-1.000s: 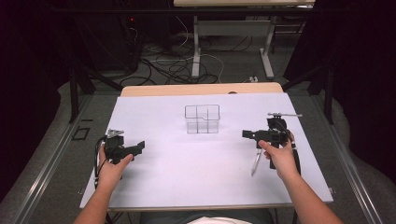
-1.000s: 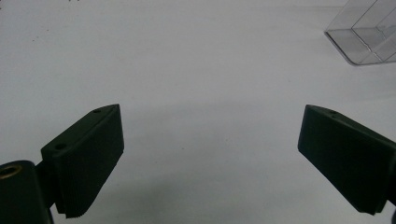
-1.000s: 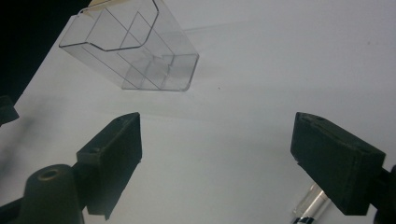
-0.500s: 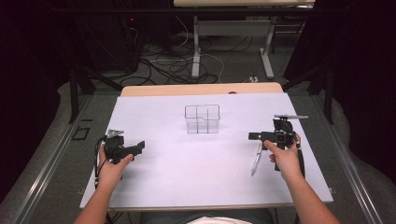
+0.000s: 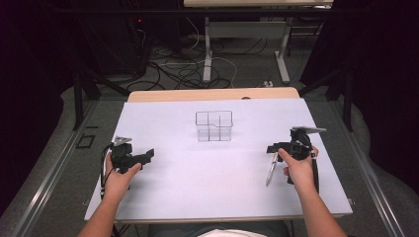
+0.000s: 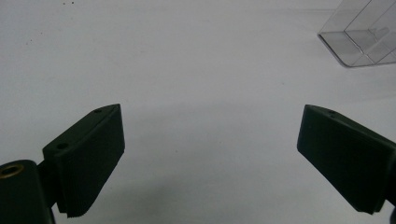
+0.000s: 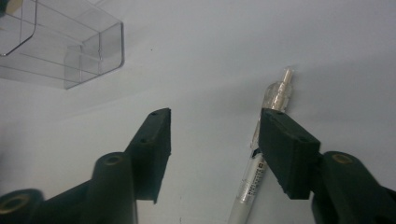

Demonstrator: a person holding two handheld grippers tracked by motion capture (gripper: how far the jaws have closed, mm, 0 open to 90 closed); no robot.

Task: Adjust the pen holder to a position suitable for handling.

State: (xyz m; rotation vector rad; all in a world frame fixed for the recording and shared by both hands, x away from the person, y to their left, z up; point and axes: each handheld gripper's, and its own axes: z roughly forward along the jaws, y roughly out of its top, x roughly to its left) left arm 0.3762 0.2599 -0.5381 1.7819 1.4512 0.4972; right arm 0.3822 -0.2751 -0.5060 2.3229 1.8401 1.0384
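Note:
A clear plastic box [image 5: 214, 126] with several compartments stands mid-table; its corner shows in the left gripper view [image 6: 362, 37] and the right gripper view [image 7: 70, 42]. A white pen [image 5: 271, 170] lies on the white table [image 5: 197, 192] just before the right hand. My right gripper [image 5: 272, 147] hovers over the pen's far end, and its jaws have just been closing. They stand half apart [image 7: 215, 121] with nothing between the pads; the pen [image 7: 250, 186] runs under the right-hand jaw. My left gripper [image 5: 148, 155] rests low at the left, wide open and empty [image 6: 210, 140].
A wooden strip [image 5: 212, 94] edges the table's far side. Beyond it are table legs and cables [image 5: 197, 69] on the dark floor. Bare white surface lies between the two hands.
The right hand has drifted slightly to the right, over the pen's far end. The left hand has stayed put.

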